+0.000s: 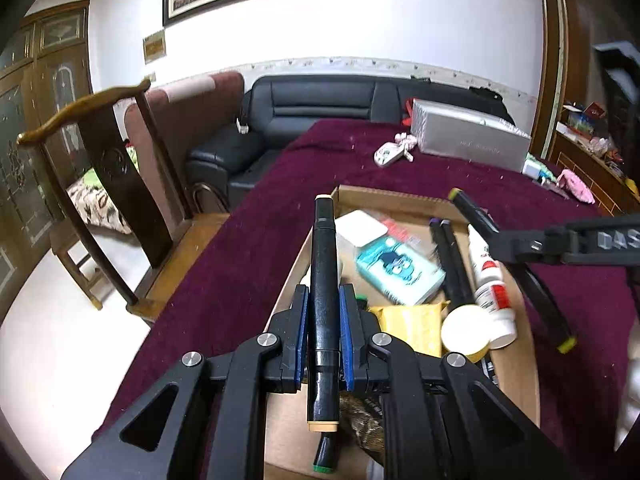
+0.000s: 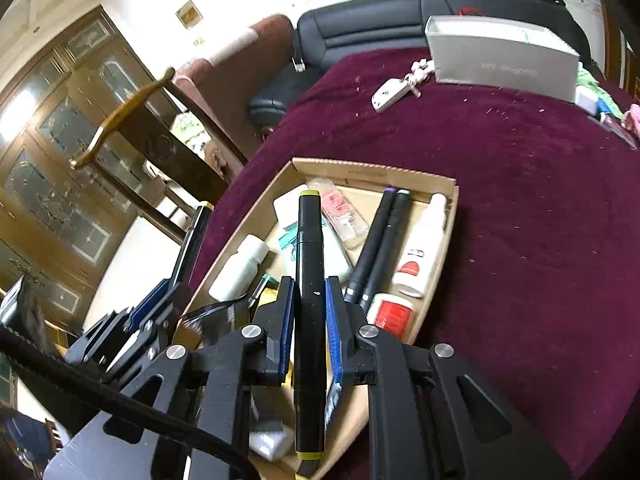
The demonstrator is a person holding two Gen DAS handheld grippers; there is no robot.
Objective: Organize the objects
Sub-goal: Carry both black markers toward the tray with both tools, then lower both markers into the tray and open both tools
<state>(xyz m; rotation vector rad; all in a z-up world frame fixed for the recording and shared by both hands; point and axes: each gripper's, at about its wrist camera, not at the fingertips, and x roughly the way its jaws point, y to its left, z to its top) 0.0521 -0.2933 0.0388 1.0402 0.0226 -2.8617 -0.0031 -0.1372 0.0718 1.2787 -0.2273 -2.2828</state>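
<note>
A carved wooden chair [image 1: 100, 152] with a curved top rail stands at the far left, beside the table's bare wood edge. To its right, a plush maroon cloth [image 1: 280, 184] covers the table. A black leather sofa [image 1: 304, 108] sits beyond it.

The left gripper [image 1: 324, 320] pinches a black marker with beige caps [image 1: 325, 280] between its blue pads, the barrel lying along the fingers, above the near left part of a shallow cardboard tray [image 1: 384, 196]. The tray is brown, rectangular and low-walled, and rests on the cloth.

Inside it lie two dark markers [image 2: 378, 248] side by side, a teal printed box [image 1: 400, 272], a yellow packet [image 1: 412, 328], a round cream lid [image 1: 466, 328], and two white plastic bottles: one with red print [image 2: 420, 256] at the right wall, one plain [image 2: 240, 268] at the left wall.

The right gripper [image 2: 310, 320] clamps a black marker with yellow-green caps [image 2: 309, 264] over the tray's near end.

Far right on the cloth sit one silver rectangular box [image 1: 472, 136] and a white key fob [image 1: 388, 156].
</note>
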